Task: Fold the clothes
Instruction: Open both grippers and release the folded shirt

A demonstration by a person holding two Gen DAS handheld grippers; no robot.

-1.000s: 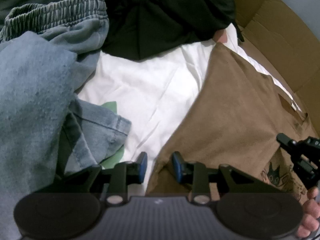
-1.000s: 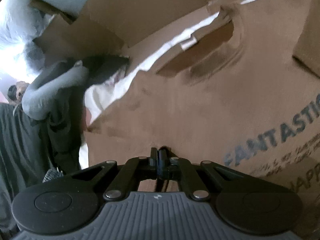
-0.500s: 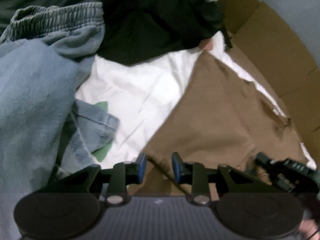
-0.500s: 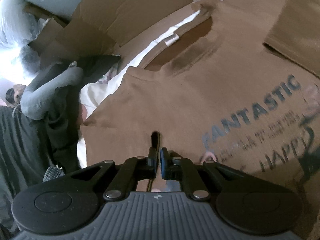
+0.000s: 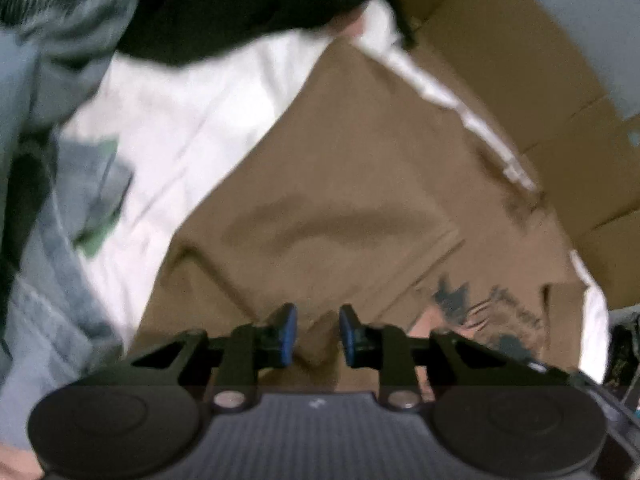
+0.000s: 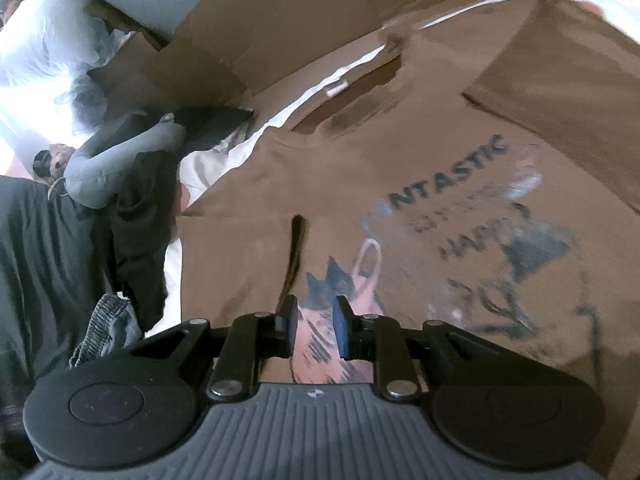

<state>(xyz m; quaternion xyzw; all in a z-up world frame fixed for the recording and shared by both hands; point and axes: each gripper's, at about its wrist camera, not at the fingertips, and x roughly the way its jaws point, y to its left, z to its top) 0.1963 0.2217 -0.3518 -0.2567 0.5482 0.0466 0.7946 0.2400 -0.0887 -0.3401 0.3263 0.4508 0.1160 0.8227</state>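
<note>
Folding step: brown T-shirt (image 6: 400,184) is lying spread, sleeve already turned in.
Left gripper (image 5: 318,334): is narrowing, seemingly straddling a raised shirt fold.
Right gripper (image 6: 314,330): is opening narrowly, holding nothing.
Next: is calling for gripping an edge.

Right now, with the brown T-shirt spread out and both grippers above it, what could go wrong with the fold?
1. The left gripper is closing over a raised ridge of the brown T-shirt; it might catch only a thin layer, or also the white sheet beneath.
2. The right gripper is opening with no cloth between its pads, so that side may slump.
3. The blue jeans beside it could snag.
</note>
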